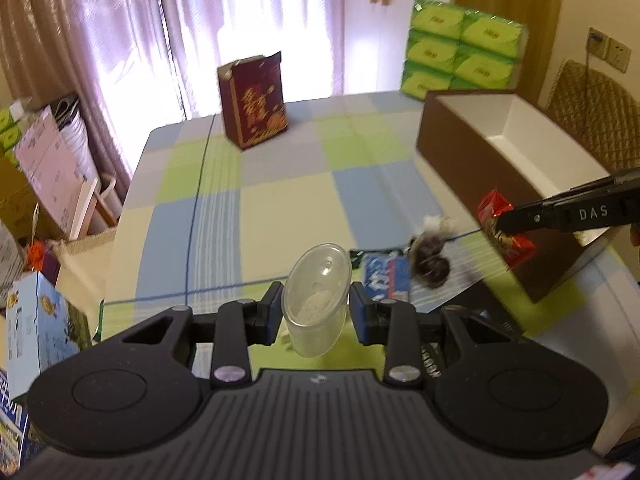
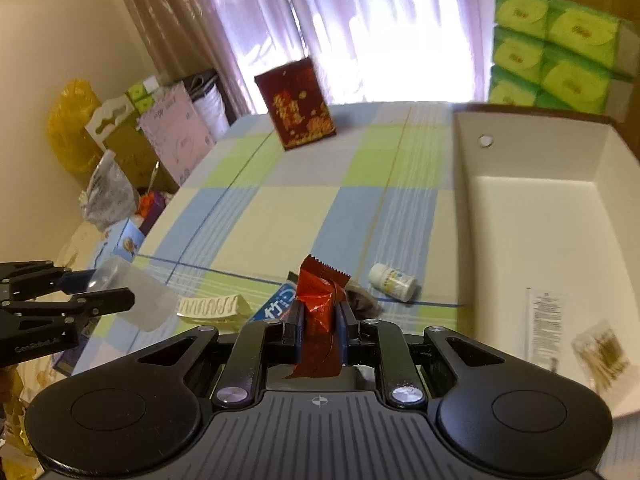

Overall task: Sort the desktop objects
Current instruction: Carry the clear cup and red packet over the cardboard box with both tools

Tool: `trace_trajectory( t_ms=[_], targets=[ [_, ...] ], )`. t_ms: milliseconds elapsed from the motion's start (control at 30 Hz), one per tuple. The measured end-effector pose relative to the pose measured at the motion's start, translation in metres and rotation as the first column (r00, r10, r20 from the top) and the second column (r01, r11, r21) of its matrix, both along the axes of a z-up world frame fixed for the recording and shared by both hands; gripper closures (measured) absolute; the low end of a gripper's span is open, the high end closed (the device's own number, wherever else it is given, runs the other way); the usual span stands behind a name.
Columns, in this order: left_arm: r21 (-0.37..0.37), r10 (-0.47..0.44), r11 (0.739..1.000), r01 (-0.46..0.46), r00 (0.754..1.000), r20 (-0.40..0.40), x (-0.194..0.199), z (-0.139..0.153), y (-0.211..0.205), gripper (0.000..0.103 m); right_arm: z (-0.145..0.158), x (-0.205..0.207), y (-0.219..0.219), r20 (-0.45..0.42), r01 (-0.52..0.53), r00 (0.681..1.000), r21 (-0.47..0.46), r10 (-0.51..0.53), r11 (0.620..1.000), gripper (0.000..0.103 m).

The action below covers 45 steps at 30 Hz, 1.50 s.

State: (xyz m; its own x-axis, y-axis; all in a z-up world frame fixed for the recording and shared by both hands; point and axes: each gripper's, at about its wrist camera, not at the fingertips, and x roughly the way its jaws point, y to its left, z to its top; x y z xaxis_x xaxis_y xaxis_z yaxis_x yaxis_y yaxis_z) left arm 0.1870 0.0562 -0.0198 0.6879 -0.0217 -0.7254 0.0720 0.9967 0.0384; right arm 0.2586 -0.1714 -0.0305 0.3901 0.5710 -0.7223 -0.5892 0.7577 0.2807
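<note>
While my right gripper (image 2: 320, 316) clamps the red packet (image 2: 319, 320) and my left gripper (image 1: 316, 312) clamps the clear cup (image 1: 316, 304), I should release only above the open box (image 2: 540, 240).

Sunlit curtains (image 1: 168, 32) behind checked tablecloth (image 1: 280, 200); green tissue packs (image 1: 460, 48) stacked at far corner; cardboard boxes (image 2: 160, 140) crowd floor.

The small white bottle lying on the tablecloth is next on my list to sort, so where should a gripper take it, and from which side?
Grip the small white bottle across its round body, coming from above. It lies on its side, cap end towards the left in the right wrist view, so its curved sides are free while the ends offer less hold.
</note>
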Motion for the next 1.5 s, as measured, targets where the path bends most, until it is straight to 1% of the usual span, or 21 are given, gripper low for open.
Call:
trace_trajectory(
  t_ms=[267, 433, 700, 800, 900, 1067, 1267, 1400, 1500],
  targets=[
    [-0.028, -0.088, 0.996, 0.089, 0.995, 0.040, 0.004, 0.015, -0.045, 0.073, 0.020, -0.003, -0.057, 0.031, 0.087, 0.996, 0.025, -0.088, 0.996, 0.090],
    [-0.070, -0.150, 0.985, 0.155, 0.986, 0.075, 0.012, 0.026, -0.081, 0.073, 0.028, -0.001, -0.097, 0.046, 0.151, 0.987, 0.030, -0.153, 0.988, 0.090],
    [-0.093, -0.261, 0.957, 0.275, 0.955, 0.140, 0.038, 0.044, -0.151, 0.073, 0.039, 0.015, -0.155, 0.068, 0.228, 0.971, 0.029, -0.229, 0.973, 0.090],
    [-0.119, -0.288, 0.944, 0.307, 0.946, 0.150, 0.054, 0.045, -0.177, 0.073, 0.039, 0.026, -0.170, 0.075, 0.237, 0.968, 0.024, -0.238, 0.971, 0.090],
    [-0.135, -0.304, 0.937, 0.323, 0.942, 0.143, 0.070, 0.041, -0.200, 0.073, 0.036, 0.040, -0.182, 0.072, 0.235, 0.969, 0.010, -0.235, 0.972, 0.090],
    [-0.141, -0.310, 0.936, 0.323, 0.945, 0.108, 0.102, 0.028, -0.233, 0.073, 0.024, 0.071, -0.195, 0.051, 0.220, 0.974, -0.007, -0.220, 0.975, 0.090],
    [-0.118, -0.290, 0.948, 0.294, 0.956, 0.053, 0.142, 0.008, -0.259, 0.073, 0.004, 0.112, -0.198, 0.017, 0.201, 0.980, -0.033, -0.201, 0.979, 0.090],
    [-0.127, -0.272, 0.955, 0.269, 0.962, -0.001, 0.168, -0.009, -0.269, 0.073, -0.010, 0.139, -0.193, -0.004, 0.184, 0.983, -0.053, -0.184, 0.982, 0.090],
    [-0.118, -0.249, 0.963, 0.243, 0.968, -0.040, 0.187, -0.023, -0.276, 0.073, -0.021, 0.156, -0.187, -0.021, 0.162, 0.986, -0.075, -0.164, 0.984, 0.090]
  ],
)
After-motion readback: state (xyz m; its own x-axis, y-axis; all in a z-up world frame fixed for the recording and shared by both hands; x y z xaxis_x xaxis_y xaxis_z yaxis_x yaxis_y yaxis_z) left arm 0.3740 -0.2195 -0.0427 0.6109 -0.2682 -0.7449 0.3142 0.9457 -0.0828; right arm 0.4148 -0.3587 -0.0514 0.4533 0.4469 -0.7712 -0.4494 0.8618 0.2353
